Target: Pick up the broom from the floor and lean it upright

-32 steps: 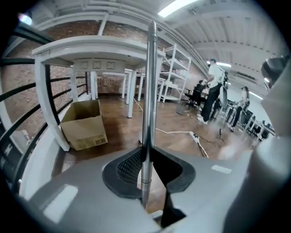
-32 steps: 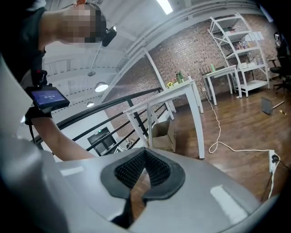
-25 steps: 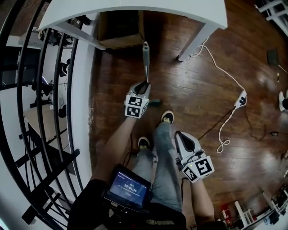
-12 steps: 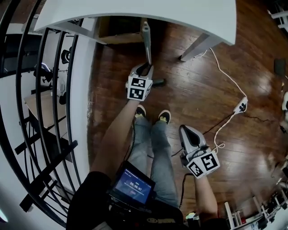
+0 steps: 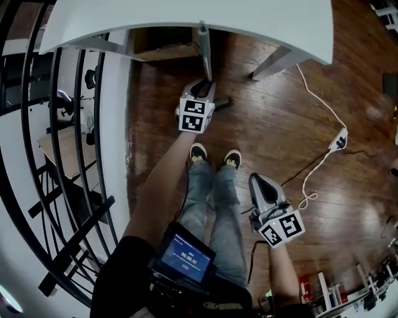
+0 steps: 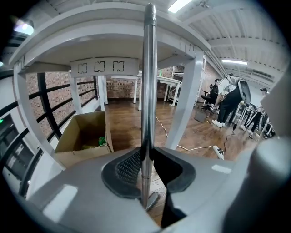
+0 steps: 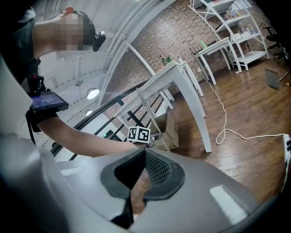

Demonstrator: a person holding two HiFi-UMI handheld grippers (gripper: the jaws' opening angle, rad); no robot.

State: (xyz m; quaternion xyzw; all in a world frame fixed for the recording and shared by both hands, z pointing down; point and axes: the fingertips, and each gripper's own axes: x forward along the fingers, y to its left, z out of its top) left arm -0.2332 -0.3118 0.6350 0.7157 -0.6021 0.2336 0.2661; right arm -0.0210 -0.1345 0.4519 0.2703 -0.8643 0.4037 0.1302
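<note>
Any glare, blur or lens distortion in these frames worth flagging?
Head view: heavy fisheye bows the black metal railing; pale glare patches on the glossy brown wood floor at right. Left gripper view: silver metal broom handle sharp, corners vignetted black, ceiling light strip blown out. Right gripper view: mosaic patch upper left, dark corners.

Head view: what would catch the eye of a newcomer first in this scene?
The long silver metal broom handle stands upright, clamped in the jaws of the left gripper, its top near the edge of the white table. To the right, a white power strip with its cable lies on the dark wooden floor.
</note>
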